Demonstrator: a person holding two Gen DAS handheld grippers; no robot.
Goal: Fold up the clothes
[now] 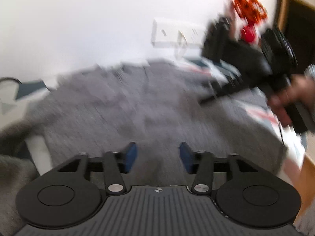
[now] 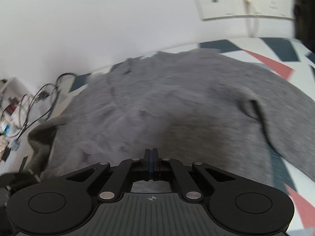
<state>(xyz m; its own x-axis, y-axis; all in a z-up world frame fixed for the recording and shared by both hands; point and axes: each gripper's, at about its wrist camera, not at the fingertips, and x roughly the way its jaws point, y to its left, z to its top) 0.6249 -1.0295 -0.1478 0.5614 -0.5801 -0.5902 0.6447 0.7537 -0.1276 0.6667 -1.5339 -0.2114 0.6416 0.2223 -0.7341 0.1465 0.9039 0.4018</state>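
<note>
A grey garment (image 1: 149, 106) lies spread over a patterned surface; it also fills the right wrist view (image 2: 177, 98). My left gripper (image 1: 157, 157) is open and empty, with its blue pads (image 1: 131, 155) apart, just above the cloth. My right gripper (image 2: 151, 157) has its pads pressed together above the garment's near part, with no cloth visible between them. In the left wrist view the right gripper body (image 1: 246, 59) shows at upper right, held by a hand (image 1: 291, 98). Both views are motion-blurred.
The surface under the garment has a white, dark blue and red pattern (image 2: 275, 63). A white wall (image 1: 98, 19) stands behind, with a white panel (image 2: 242, 2). Cables and small items (image 2: 23, 102) lie at the left. A wooden edge (image 1: 309, 173) is at the right.
</note>
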